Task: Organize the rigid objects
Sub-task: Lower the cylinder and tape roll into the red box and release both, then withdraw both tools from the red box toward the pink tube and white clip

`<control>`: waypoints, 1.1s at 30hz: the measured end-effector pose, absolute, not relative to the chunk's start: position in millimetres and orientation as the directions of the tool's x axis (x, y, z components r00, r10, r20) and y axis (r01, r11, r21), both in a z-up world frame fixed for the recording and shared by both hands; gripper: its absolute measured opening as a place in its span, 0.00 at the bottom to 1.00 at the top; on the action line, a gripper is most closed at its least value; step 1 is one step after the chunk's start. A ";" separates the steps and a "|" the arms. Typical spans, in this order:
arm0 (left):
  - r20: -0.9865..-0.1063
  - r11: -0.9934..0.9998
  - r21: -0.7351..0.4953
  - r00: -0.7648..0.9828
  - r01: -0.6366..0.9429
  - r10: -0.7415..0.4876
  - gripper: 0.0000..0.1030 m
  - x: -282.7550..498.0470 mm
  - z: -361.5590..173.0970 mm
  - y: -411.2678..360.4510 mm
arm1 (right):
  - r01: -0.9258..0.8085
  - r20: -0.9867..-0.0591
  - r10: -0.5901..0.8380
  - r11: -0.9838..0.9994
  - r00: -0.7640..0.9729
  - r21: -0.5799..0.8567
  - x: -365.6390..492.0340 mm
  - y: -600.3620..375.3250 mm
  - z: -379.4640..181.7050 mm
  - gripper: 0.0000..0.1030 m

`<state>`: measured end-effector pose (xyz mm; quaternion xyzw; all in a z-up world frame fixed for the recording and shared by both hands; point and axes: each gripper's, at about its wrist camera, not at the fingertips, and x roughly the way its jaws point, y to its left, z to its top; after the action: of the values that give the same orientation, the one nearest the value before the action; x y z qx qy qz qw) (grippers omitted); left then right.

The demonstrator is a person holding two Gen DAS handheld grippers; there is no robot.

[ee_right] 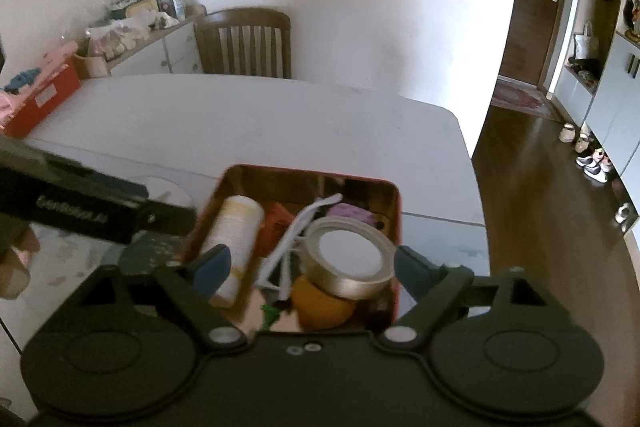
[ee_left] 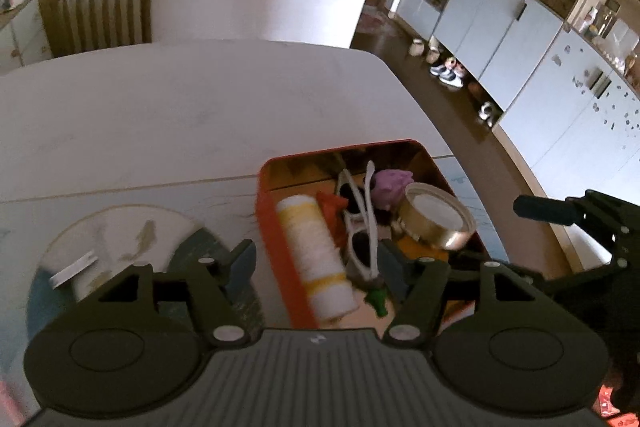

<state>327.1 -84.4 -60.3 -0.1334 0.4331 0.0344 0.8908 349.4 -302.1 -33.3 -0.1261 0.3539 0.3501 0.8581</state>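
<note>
Red metal tin (ee_left: 267,223), rectangular with rounded corners and a shiny gold inside, sits on the pale matte table (ee_left: 160,115) near its right edge. Packed in the tin: a white cylindrical bottle (ee_left: 310,259) with yellow bands lying along the left wall, white plastic sunglasses (ee_left: 362,227) with dark lenses folded in the middle, a lumpy purple soft-looking thing (ee_left: 390,183) at the back, a red angular toy (ee_left: 332,211), a small green figure (ee_left: 378,301), and a glossy tape roll (ee_left: 436,221) tilted against the right side, over an orange rounded object (ee_right: 320,303). Left gripper (ee_left: 316,259) has its fingers spread, nothing pinched, hanging over the tin's left wall. Right gripper (ee_right: 310,269) is spread wide above the tape roll, pads clear. A round printed mat (ee_left: 120,239) lies flat left of the tin.
</note>
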 end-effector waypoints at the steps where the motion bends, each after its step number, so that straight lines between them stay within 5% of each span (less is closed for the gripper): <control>1: -0.774 0.963 -0.202 0.631 -0.177 -0.046 0.64 318.3 -57.6 -82.9 | -0.690 -0.692 0.518 0.722 0.503 0.039 345.6 -300.4 -31.2 0.88; 11: -0.735 0.961 -0.182 0.678 -0.209 0.008 0.64 247.7 -45.4 -51.2 | -0.711 -0.673 0.561 0.699 0.481 0.075 304.7 -260.2 -19.6 0.94; 18: -0.724 0.949 -0.158 0.685 -0.273 0.077 0.76 203.5 -42.4 -11.5 | -0.729 -0.659 0.590 0.678 0.466 0.091 275.6 -223.3 -18.0 0.99; 33: -0.752 0.893 -0.133 0.631 -0.430 0.192 0.79 129.2 -66.2 72.2 | -0.769 -0.683 0.588 0.636 0.433 0.060 243.4 -129.9 -36.3 1.00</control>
<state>129.2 72.2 -66.2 -0.1516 0.3925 0.1746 0.8902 243.4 -129.9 -36.3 -0.1312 0.3448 0.4056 0.8363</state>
